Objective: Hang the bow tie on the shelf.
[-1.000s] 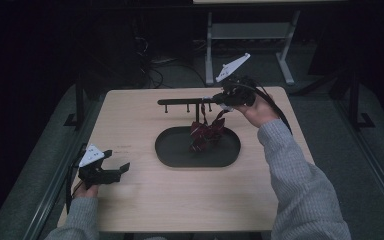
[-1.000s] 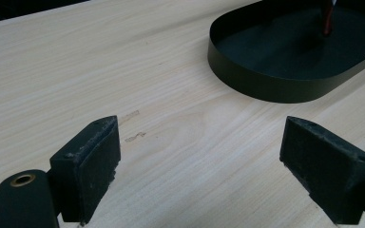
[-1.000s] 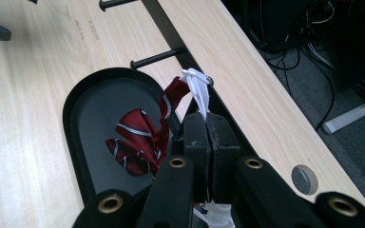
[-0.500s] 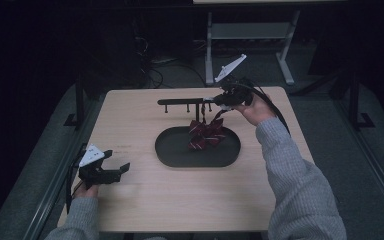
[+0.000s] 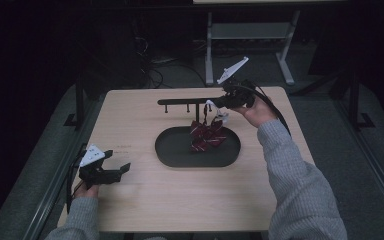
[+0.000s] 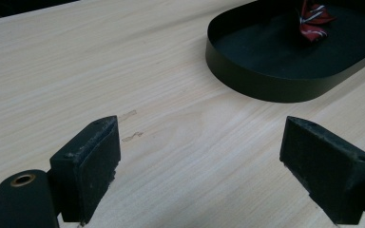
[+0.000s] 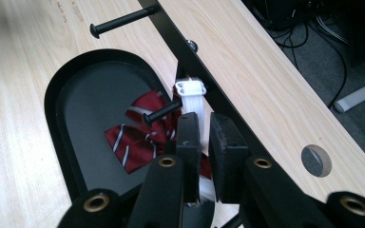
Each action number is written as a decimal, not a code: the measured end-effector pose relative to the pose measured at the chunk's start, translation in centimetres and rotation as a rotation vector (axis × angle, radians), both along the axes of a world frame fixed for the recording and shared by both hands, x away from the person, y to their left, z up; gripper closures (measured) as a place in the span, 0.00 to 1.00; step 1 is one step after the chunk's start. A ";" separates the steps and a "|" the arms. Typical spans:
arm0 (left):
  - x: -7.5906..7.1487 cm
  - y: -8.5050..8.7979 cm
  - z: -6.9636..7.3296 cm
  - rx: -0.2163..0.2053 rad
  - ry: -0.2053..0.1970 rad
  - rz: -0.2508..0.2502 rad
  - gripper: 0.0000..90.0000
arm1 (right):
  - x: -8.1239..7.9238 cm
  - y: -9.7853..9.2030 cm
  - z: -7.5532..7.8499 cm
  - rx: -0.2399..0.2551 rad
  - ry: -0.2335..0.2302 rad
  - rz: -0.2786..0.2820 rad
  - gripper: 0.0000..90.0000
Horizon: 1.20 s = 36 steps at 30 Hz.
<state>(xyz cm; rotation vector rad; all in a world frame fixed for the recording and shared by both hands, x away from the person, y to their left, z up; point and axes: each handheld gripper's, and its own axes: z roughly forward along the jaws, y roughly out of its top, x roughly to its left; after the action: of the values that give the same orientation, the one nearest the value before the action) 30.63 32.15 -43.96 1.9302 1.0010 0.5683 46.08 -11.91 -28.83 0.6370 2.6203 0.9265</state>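
Hanging from a peg of the black metal hook rail (image 7: 197,64) is the white elastic strap (image 7: 190,102) of the dark red striped bow tie (image 7: 138,135), and my right gripper (image 7: 204,137) sits right at that strap. Its jaws have just been opening a little; in the right gripper view they stand nearly together with a narrow gap, the strap running down between them, and I cannot tell whether the pads press on it. The bow tie itself droops below the peg, over the black oval tray (image 5: 172,152), and in the high view its lower folds (image 5: 206,136) seem to rest in the tray, near its far right end. The rail stands just behind the tray on the light wooden table (image 5: 180,200). My left gripper (image 5: 114,169) rests low at the near left corner of the table, well apart from the tray, its jaws spread wide with bare wood between them (image 6: 199,156).
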 end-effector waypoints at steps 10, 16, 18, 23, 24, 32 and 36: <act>0.0 0.0 0.0 0.003 0.001 -0.001 0.14 | -0.6 -0.1 0.4 0.023 0.005 0.016 0.90; -0.1 0.0 0.0 0.005 0.000 0.000 0.14 | -0.8 -0.5 0.8 0.052 0.024 0.023 0.88; -0.1 0.0 0.0 -0.004 -0.007 -0.003 0.14 | -0.8 -0.5 0.8 0.052 0.026 0.021 0.87; -0.1 -0.1 0.0 -0.002 -0.004 -0.002 0.14 | -1.0 -0.7 1.0 0.064 0.028 0.021 0.85; -0.1 -0.1 0.0 -0.006 -0.005 -0.001 0.14 | -1.1 -0.8 1.0 0.068 0.031 0.019 0.84; -0.1 0.0 0.0 -0.004 -0.005 0.001 0.14 | -1.2 -1.3 1.1 0.086 0.045 0.019 0.80; -0.1 0.0 0.0 -0.003 -0.004 0.000 0.14 | -1.4 -1.6 1.1 0.098 0.054 0.020 0.78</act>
<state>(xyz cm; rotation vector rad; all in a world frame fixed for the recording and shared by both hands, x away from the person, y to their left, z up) 30.56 32.12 -43.94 1.9263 0.9990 0.5700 44.71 -13.51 -27.68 0.6693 2.6466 1.0633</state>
